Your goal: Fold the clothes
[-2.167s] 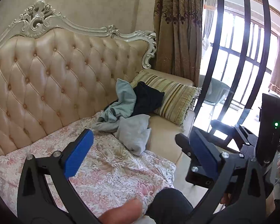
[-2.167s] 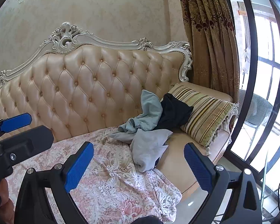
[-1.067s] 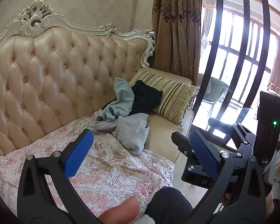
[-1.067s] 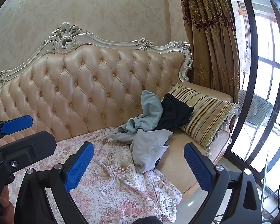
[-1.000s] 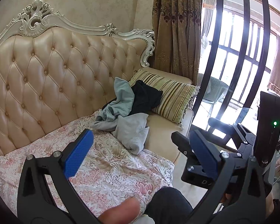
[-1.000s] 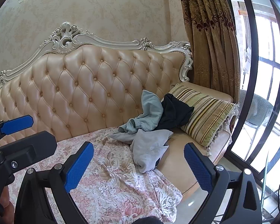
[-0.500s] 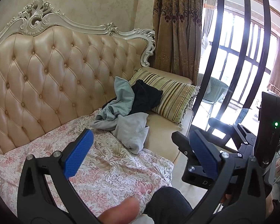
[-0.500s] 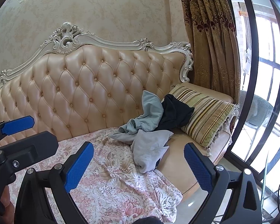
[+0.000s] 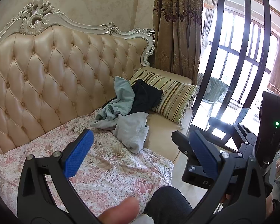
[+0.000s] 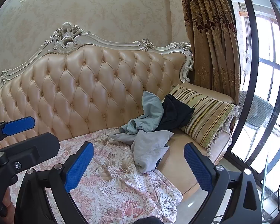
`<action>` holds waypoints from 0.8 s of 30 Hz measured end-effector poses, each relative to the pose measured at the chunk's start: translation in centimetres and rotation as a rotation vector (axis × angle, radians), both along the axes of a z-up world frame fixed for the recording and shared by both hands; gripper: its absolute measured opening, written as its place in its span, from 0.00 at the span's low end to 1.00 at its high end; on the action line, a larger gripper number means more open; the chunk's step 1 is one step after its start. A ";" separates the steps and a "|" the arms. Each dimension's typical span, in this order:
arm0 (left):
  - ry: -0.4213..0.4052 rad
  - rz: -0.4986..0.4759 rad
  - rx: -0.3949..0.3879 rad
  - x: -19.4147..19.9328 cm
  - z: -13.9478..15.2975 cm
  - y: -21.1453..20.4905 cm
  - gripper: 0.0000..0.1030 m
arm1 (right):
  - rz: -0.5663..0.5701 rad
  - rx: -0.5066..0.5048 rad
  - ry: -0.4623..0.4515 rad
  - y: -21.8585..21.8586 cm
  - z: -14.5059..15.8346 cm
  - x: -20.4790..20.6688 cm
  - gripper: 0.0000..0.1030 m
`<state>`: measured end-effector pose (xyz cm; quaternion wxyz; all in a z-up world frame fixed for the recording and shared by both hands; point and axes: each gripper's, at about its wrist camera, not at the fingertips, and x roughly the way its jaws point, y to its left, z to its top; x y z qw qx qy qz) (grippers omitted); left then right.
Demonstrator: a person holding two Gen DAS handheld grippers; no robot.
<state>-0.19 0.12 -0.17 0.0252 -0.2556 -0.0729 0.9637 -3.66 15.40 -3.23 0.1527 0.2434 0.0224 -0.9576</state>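
Nothing has shifted since a moment ago: my left tool and right tool still hang spread wide, gripping nothing. Beyond them a floral sheet covers the sofa. The clothes pile lies against the striped cushion, well apart.
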 end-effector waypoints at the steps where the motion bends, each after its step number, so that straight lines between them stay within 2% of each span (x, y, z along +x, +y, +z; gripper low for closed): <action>1: -0.001 0.000 0.000 0.0 0.0 0.0 1.00 | 0.001 0.000 0.000 0.0 0.0 0.0 0.96; 4: -0.001 0.002 0.003 0.0 -0.1 -0.1 1.00 | 0.003 0.002 0.002 0.0 0.0 0.0 0.96; 7: -0.004 0.007 0.037 -0.4 -0.6 -0.9 1.00 | 0.004 0.002 -0.001 0.2 -0.3 -0.6 0.96; 10: 0.002 0.029 0.057 -1.0 -1.8 -2.1 1.00 | -0.018 -0.019 0.006 1.2 -1.1 -3.1 0.96; 12: -0.002 0.053 0.054 -1.7 -3.3 -3.1 1.00 | -0.034 -0.109 0.003 3.3 -2.9 -8.3 0.96; 13: -0.010 0.059 0.062 -2.1 -4.2 -3.7 1.00 | -0.049 -0.125 -0.001 3.9 -3.7 -10.2 0.96; 15: -0.033 0.068 0.103 -3.0 -6.6 -5.2 1.00 | -0.089 -0.145 -0.050 5.6 -6.5 -17.4 0.96; 16: -0.042 0.077 0.111 -3.3 -7.6 -5.6 1.00 | -0.077 -0.146 -0.081 5.9 -7.9 -21.1 0.94; 17: -0.052 0.088 0.118 -3.6 -8.6 -6.1 1.00 | -0.058 -0.146 -0.113 6.1 -9.2 -24.7 0.86; 18: -0.063 0.100 0.123 -3.9 -9.5 -6.5 1.00 | -0.054 -0.097 -0.140 5.7 -10.3 -28.5 0.75; 20: -0.089 0.133 0.144 -4.6 -11.6 -7.5 1.00 | -0.022 0.002 -0.187 4.4 -11.8 -34.4 0.68; 22: -0.125 0.173 0.173 -5.6 -13.5 -8.6 1.00 | 0.010 0.058 -0.218 3.0 -13.1 -39.8 0.68; 24: -0.155 0.201 0.198 -6.7 -14.9 -9.5 1.00 | -0.026 0.138 -0.240 1.9 -14.7 -44.9 0.69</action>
